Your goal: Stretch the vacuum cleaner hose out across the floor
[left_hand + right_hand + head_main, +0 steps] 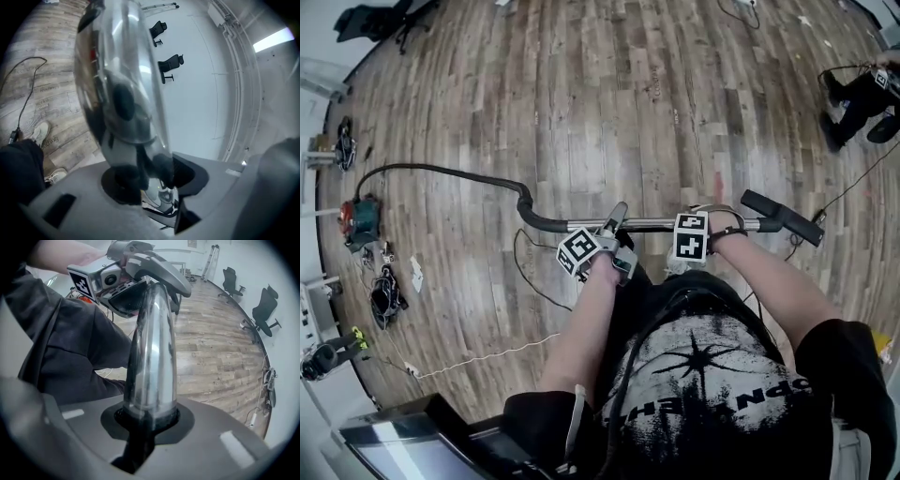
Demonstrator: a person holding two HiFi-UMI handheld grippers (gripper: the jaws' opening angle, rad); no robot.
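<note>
Closest in, the right gripper (150, 417) is clamped on the shiny metal wand (656, 224). The left gripper (151, 182) stands with its jaws apart, the wand between them with a gap on one side. In the head view the wand runs level from nine to three o'clock, above the wood-plank floor (609, 103), with the floor nozzle (781, 217) at its three o'clock end.

At seven o'clock sits a dark case (403, 433); its contents cannot be made out. A thin white cable (478, 356) lies near it.

The vacuum cleaner hose (441, 172) arcs from the wand's bend towards nine o'clock and joins the vacuum cleaner (362, 221) beside the wall's edge, where cable bundles (384, 298) lie.

From eleven to one o'clock the planks lie open. Another person's legs (855, 101) are at two o'clock, and office chairs (265, 310) stand by the white wall (201, 93).
</note>
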